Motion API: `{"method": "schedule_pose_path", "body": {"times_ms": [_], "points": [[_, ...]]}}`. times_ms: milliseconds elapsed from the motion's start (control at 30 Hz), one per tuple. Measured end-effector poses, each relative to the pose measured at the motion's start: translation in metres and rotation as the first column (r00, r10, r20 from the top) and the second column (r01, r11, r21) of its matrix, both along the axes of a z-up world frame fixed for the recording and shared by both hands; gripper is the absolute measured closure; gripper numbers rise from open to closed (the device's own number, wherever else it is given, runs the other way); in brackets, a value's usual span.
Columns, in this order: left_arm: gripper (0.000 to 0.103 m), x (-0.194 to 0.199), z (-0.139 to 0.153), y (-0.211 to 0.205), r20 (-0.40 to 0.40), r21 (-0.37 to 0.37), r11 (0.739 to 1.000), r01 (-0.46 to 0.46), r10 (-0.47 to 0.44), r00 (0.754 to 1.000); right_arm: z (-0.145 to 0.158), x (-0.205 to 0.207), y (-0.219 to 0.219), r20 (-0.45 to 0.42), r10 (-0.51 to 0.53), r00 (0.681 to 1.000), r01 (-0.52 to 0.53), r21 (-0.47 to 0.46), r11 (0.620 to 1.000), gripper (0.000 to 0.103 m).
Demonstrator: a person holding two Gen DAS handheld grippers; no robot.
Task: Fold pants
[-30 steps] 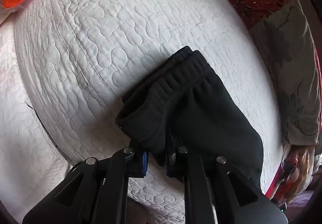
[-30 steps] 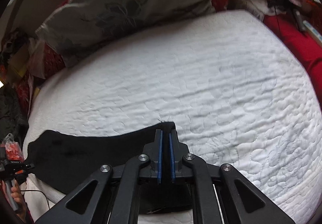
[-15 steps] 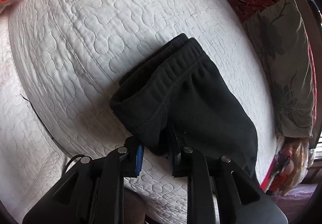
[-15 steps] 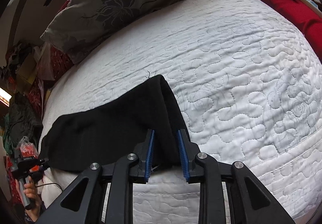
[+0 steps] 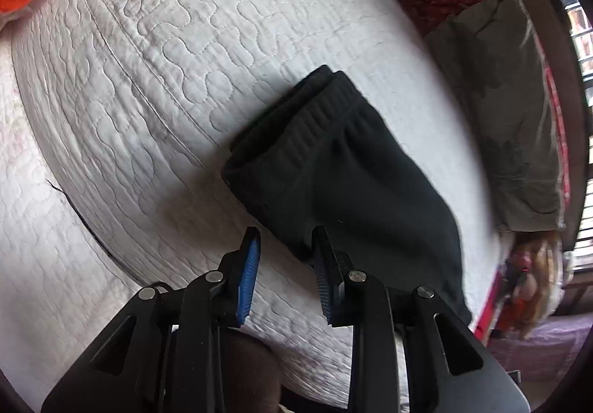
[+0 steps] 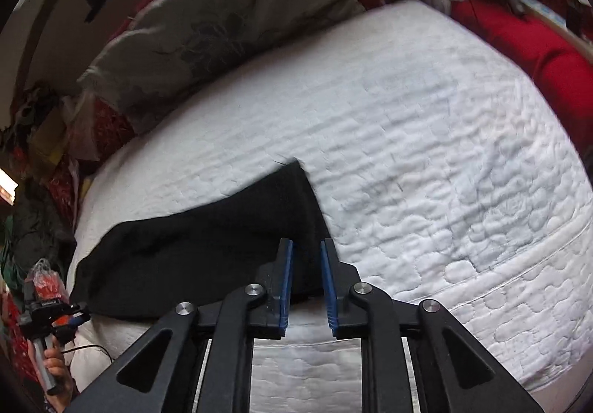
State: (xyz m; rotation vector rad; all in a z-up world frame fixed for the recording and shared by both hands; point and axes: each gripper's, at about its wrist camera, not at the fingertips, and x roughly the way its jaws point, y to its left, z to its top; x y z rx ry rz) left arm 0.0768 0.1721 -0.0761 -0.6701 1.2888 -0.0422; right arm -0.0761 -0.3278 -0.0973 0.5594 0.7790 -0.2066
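Black fleece pants [image 5: 348, 190] with ribbed waistband lie folded on the white quilted bed [image 5: 166, 53]. Left hand-held gripper [image 5: 285, 246] opening, fabric loose between pads; right hand-held gripper [image 6: 306, 253] likewise opening over the hem.

My right gripper [image 6: 306, 246] points down at the white quilt [image 6: 426, 138], its jaws opening, and the near edge of the black pants [image 6: 207, 253] shows in the gap between the blue pads [image 6: 286, 276] without either pad pressing on it. The pants lie flat in a long strip from the gripper toward the left edge of the bed, one corner pointing up the quilt. Beyond them I see a grey pillow [image 6: 222, 16] at the head, a red cloth [image 6: 533, 49] at the right, and at lower left a hand [image 6: 55, 368] holding the left gripper [image 6: 79, 316].
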Motion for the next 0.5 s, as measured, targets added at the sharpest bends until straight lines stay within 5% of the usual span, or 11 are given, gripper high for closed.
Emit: {"method": "schedule_pose_path", "body": {"times_ms": [67, 200, 500], "points": [[0.077, -0.011, -0.001, 0.004, -0.01, -0.034, 0.999, 0.001, -0.002, 1.0, 0.0, 0.007, 0.021, -0.005, 0.092, 0.996, -0.091, 0.048, 0.995, 0.07], [0.077, -0.013, -0.01, -0.003, -0.059, -0.068, 0.998, 0.016, -0.02, 0.998, -0.022, 0.03, 0.063, -0.028, 0.199, 0.98, -0.189, 0.195, 0.962, 0.069], [0.075, 0.015, -0.015, -0.027, -0.083, -0.065, 0.998, 0.013, -0.018, 0.996, -0.056, 0.049, 0.076, -0.121, 0.153, 0.981, -0.1, 0.36, 0.928, 0.069]]}}
